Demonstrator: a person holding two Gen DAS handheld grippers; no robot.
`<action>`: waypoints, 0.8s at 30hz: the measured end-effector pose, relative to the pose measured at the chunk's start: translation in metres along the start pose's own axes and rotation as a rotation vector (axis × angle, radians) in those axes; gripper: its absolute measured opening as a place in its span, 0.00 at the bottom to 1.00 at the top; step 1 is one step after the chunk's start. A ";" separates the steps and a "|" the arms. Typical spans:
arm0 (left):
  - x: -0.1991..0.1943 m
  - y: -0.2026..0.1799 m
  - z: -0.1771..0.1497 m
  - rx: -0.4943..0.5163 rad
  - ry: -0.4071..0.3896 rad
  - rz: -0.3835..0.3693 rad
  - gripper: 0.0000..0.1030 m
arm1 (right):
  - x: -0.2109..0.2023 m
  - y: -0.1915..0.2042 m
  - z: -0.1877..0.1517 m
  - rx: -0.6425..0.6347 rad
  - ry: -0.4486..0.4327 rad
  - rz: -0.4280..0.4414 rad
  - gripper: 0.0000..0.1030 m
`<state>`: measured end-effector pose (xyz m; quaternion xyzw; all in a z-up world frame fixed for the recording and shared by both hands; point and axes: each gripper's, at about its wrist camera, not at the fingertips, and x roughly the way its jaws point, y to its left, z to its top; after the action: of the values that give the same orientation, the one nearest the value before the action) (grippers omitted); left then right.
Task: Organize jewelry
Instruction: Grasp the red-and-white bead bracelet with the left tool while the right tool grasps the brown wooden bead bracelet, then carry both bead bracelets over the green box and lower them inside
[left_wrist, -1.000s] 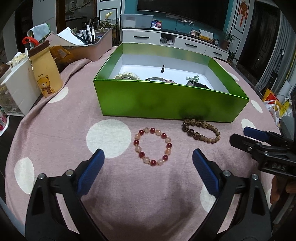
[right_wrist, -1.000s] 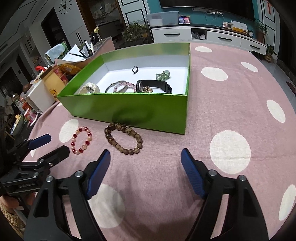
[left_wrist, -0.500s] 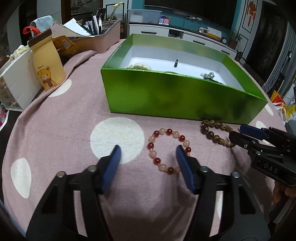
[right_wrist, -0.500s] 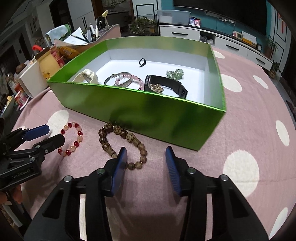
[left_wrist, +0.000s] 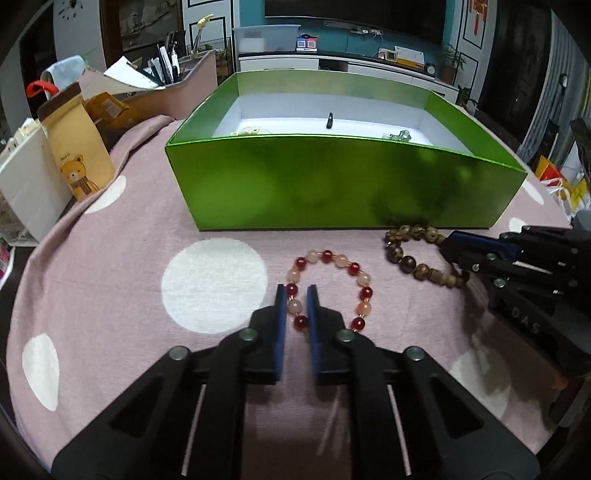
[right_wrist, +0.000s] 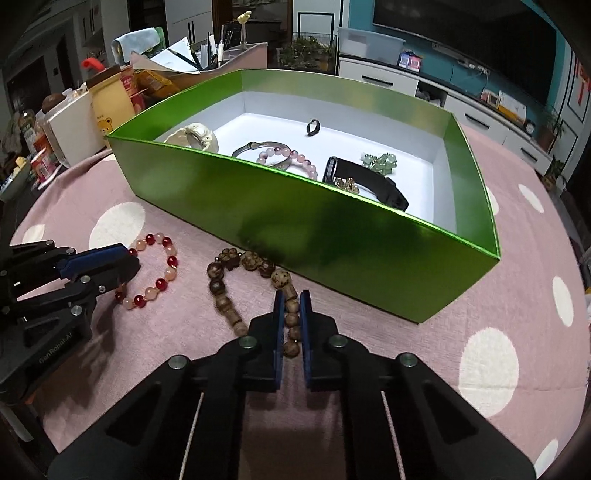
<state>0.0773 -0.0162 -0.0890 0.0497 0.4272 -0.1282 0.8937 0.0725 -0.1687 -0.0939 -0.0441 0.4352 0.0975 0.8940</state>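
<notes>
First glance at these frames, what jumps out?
The shiny green open box dominates mid-table on the pink polka-dot cloth, with watches and bracelets already inside. In front of it, the left gripper is closed on the red-and-peach bead bracelet, and the right gripper on the brown wooden bead bracelet beside it.

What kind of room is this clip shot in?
Most likely a home living room: a wall TV above a white media cabinet, and a table under a pink polka-dot cloth with household clutter.
</notes>
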 end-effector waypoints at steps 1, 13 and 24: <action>0.000 0.002 0.000 -0.006 0.003 -0.006 0.08 | 0.000 -0.001 0.000 0.009 0.002 0.009 0.07; -0.028 0.007 0.012 -0.072 -0.040 -0.096 0.07 | -0.054 -0.006 0.006 0.068 -0.133 0.102 0.07; -0.067 -0.009 0.023 -0.051 -0.103 -0.126 0.07 | -0.094 -0.011 -0.002 0.094 -0.210 0.124 0.07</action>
<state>0.0513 -0.0165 -0.0224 -0.0068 0.3861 -0.1759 0.9055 0.0170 -0.1928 -0.0210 0.0355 0.3452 0.1360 0.9280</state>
